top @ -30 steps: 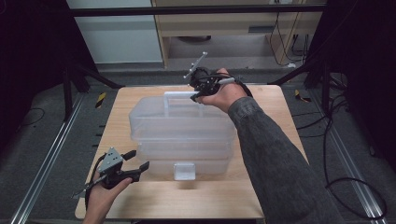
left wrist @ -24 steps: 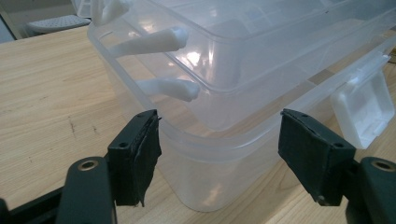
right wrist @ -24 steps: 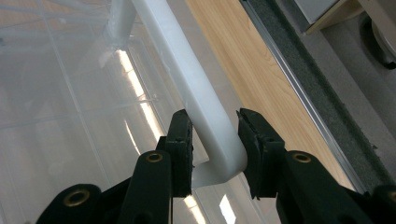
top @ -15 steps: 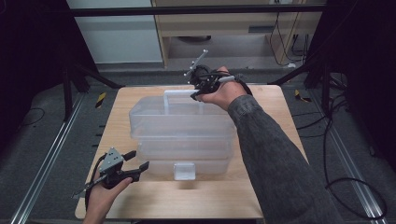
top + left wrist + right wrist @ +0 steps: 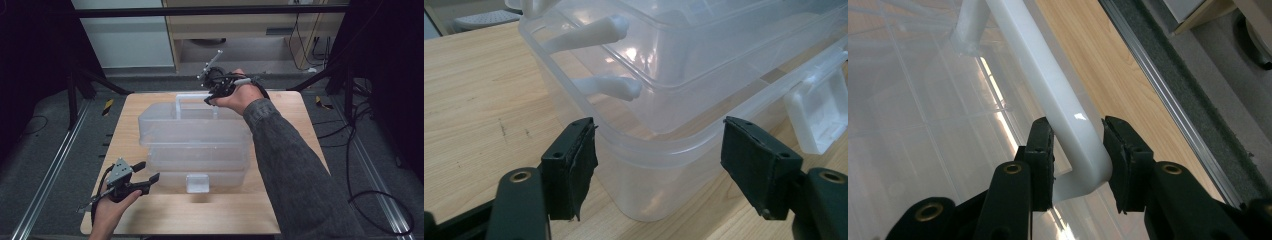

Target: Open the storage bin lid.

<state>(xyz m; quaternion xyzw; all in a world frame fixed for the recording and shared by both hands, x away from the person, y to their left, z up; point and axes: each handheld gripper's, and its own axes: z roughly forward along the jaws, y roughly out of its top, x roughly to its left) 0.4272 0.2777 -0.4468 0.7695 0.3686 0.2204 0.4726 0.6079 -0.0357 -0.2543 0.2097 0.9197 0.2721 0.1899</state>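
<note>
Little has shifted over the last second: the white handle stands a touch higher above the box than before, while the right gripper stays on it and the left gripper keeps its place at the near left.

From the high view, the wooden table carries a clear plastic tiered storage box at its centre, its trays stepped back toward twelve o'clock and a white latch on its six o'clock face. The right forearm in a grey sleeve reaches in from five o'clock to the far edge of the box at about one o'clock. The left hand rests at seven o'clock, its gripper aimed at the box's near left corner but apart from it.

The right gripper view gives what the high view cannot: both black pads clamp the white handle at its bend, one on each side, with the translucent lid below and a strip of table edge beyond.

The left gripper view shows its jaws spread wide, the rounded corner of the box between and just beyond them, nothing gripped. Two white hinge arms show through the clear wall, and the latch sits at three o'clock.
</note>
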